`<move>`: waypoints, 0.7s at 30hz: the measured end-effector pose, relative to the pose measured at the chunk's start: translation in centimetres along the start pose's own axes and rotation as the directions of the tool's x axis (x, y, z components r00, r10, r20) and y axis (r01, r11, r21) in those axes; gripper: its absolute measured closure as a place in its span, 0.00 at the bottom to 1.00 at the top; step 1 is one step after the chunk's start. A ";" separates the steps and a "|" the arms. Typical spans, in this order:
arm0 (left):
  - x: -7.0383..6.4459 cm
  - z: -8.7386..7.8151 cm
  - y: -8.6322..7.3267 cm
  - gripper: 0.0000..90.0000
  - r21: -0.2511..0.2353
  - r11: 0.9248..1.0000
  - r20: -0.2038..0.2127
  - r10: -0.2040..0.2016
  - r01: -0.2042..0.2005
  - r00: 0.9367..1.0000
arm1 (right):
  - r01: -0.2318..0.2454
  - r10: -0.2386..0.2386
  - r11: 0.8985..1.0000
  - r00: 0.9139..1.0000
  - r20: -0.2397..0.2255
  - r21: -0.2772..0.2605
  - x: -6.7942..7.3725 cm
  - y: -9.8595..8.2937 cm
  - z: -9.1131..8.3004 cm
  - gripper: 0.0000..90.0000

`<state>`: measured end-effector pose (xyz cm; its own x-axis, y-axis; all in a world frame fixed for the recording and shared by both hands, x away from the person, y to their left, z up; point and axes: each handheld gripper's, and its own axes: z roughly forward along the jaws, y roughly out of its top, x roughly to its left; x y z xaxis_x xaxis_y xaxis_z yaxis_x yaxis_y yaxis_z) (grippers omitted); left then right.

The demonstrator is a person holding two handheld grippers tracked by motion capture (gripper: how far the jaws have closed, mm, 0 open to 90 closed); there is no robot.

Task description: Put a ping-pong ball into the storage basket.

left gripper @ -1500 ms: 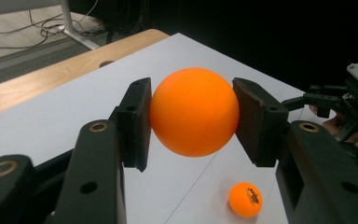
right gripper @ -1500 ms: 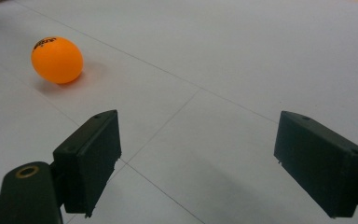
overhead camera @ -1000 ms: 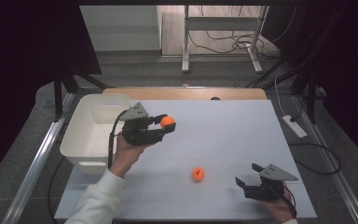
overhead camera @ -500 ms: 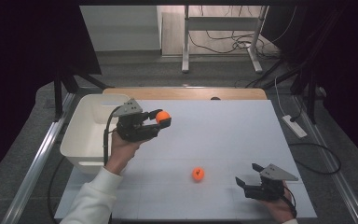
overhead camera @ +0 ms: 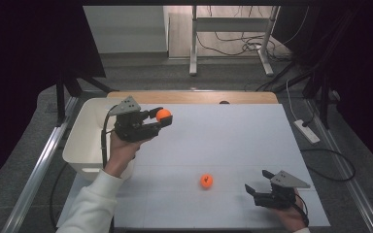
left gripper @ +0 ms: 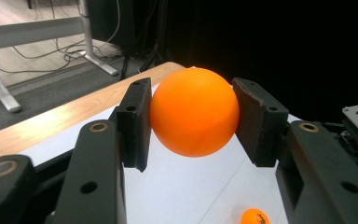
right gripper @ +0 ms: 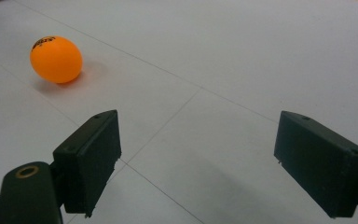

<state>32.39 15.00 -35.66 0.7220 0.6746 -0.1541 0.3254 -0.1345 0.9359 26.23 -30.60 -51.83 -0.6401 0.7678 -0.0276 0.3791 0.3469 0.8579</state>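
Carrying small orange plastic ball point(overhead camera: 163, 115) pinched in left gripper point(overhead camera: 159, 118) fingers, frame left; keep squeeze, release over white plastic bin point(overhead camera: 80, 145). Right gripper point(overhead camera: 255, 190) fingers wide, empty.

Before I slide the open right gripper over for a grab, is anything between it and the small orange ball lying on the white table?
Nothing: the right gripper view shows bare white table between right gripper and small orange ball.

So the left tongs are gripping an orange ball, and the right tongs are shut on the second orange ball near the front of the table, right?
Not quite. The left tongs do grip an orange ball, but the right tongs are open and empty. The right gripper view shows the second orange ball lying free on the table, apart from them.
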 end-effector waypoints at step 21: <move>3.1 -2.2 0.4 0.56 -0.025 0.999 -0.116 -0.026 0.023 0.993 | 0.001 -0.001 1.000 1.000 0.002 -0.006 0.0 0.1 0.0 0.16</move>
<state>33.39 18.67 -35.03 0.6375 0.7576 -0.1402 0.3263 -0.1006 0.9399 26.27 -30.59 -51.77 -0.6391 0.7685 -0.0294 0.3742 0.3442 0.8611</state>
